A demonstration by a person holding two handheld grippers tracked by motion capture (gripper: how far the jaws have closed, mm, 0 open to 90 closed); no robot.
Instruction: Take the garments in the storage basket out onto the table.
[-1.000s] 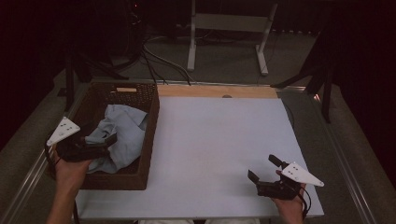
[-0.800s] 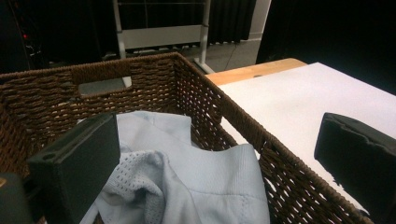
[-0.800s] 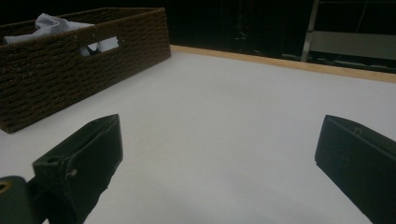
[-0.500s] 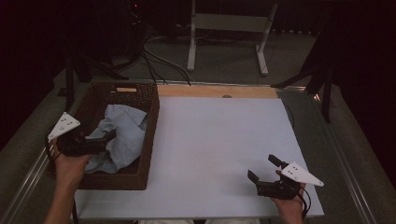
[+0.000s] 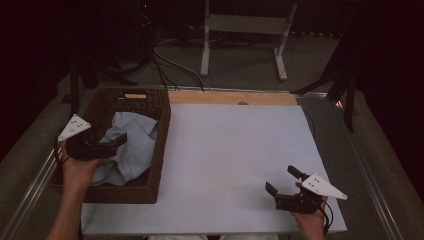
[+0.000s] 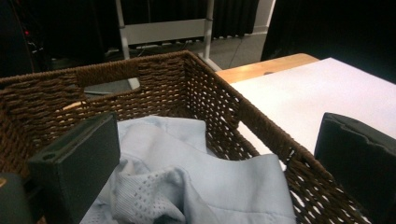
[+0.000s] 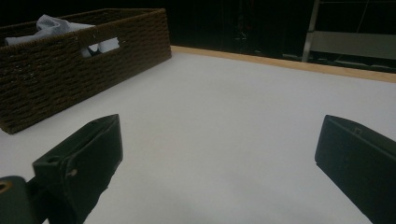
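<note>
High view, basket (image 5: 159, 150): stood on surface (image 5: 235, 160), left side.
Cloth (image 5: 135, 145): pale blue, crumpled inside basket.
Left gripper (image 5: 116, 141): hovered over cloth, jaws spread, empty.
Right gripper (image 5: 283, 182): near surface's front right, jaws spread, empty.

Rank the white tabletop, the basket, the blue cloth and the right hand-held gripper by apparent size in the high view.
1. white tabletop
2. basket
3. blue cloth
4. right hand-held gripper
</note>
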